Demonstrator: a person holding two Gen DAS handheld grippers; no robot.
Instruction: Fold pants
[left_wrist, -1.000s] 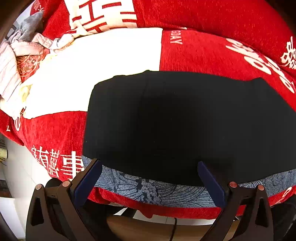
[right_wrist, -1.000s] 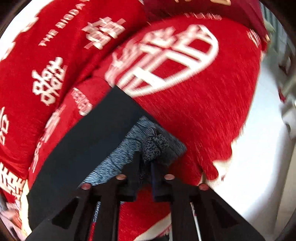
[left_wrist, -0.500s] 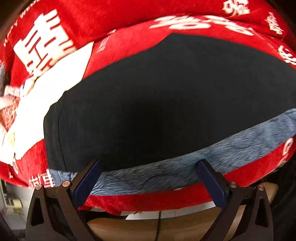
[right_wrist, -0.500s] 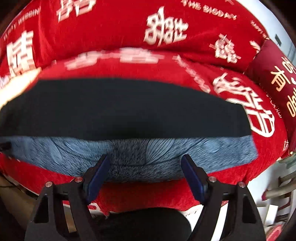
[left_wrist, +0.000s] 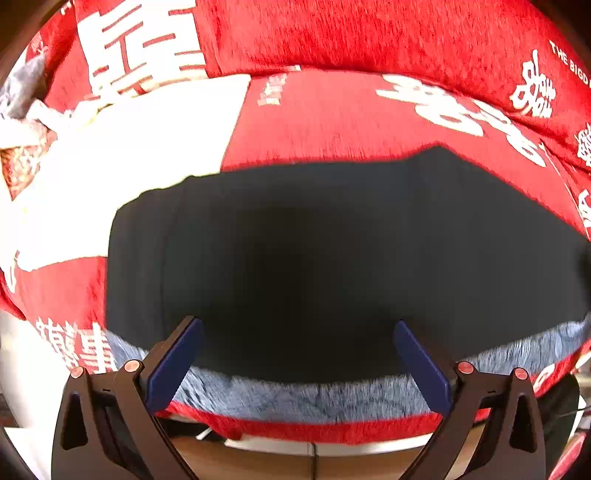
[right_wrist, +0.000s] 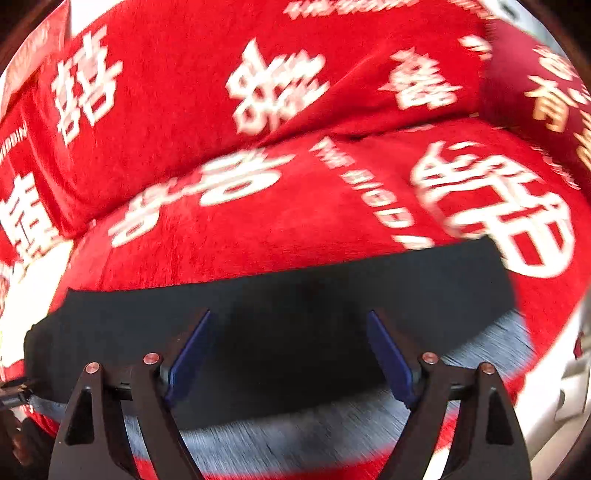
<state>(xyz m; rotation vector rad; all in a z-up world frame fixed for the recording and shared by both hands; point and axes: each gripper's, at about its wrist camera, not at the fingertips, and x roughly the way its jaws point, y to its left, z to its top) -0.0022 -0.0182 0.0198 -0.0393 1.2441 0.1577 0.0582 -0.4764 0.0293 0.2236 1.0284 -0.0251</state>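
Note:
Black pants lie folded flat on a red sofa cover, with a blue-grey fleecy lining showing along the near edge. My left gripper hovers over that edge near the pants' left end, open, with nothing between its blue pads. In the right wrist view the same pants and lining stretch across the lower half. My right gripper is above them, its jaws opening wide and empty; the picture is blurred by motion.
The red cover has white characters and a large white patch. A heap of other clothes lies at the far left. Pale floor shows past the sofa's right end, and a wooden surface below its front edge.
The right gripper was shut on the lining's corner; it let go, opened wide and swung along the pants while rolling. The left gripper stayed open and shifted over the near edge.

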